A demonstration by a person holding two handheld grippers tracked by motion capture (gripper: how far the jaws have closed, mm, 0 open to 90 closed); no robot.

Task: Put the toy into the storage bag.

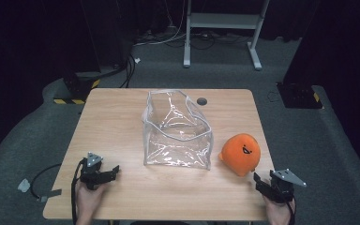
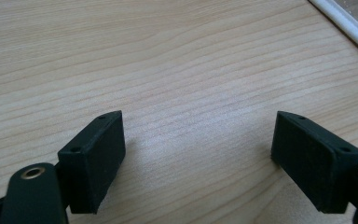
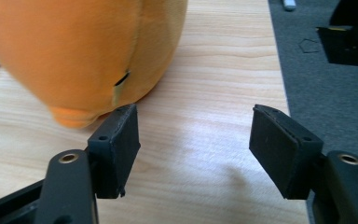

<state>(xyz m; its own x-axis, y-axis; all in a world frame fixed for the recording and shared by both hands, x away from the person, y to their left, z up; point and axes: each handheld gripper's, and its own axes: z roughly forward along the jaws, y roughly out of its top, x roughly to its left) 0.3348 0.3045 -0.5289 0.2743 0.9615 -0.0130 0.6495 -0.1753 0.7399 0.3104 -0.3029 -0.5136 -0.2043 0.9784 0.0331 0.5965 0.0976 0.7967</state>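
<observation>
A clear plastic bag (image 1: pixel 177 131) with a white zipper rim stands open in the middle of the wooden table (image 1: pixel 122 117). An orange plush toy (image 1: pixel 240 153) with a small black face lies to its right. My left gripper (image 1: pixel 114 171) rests open on the table near the front left, well short of the bag; its jaws hold only bare wood between them (image 2: pixel 198 140), and the bag's white rim (image 2: pixel 342 21) shows at the top right. My right gripper (image 1: pixel 258 180) sits open at the front right, just behind the plush (image 3: pixel 84 51), which nearly touches its left fingertip (image 3: pixel 121 135).
The table's right edge (image 3: pixel 279 93) runs close beside my right gripper, with grey carpet beyond. A round cable hole (image 1: pixel 202 101) lies at the table's back. A white desk frame (image 1: pixel 222 28) and black stands rise on the floor behind.
</observation>
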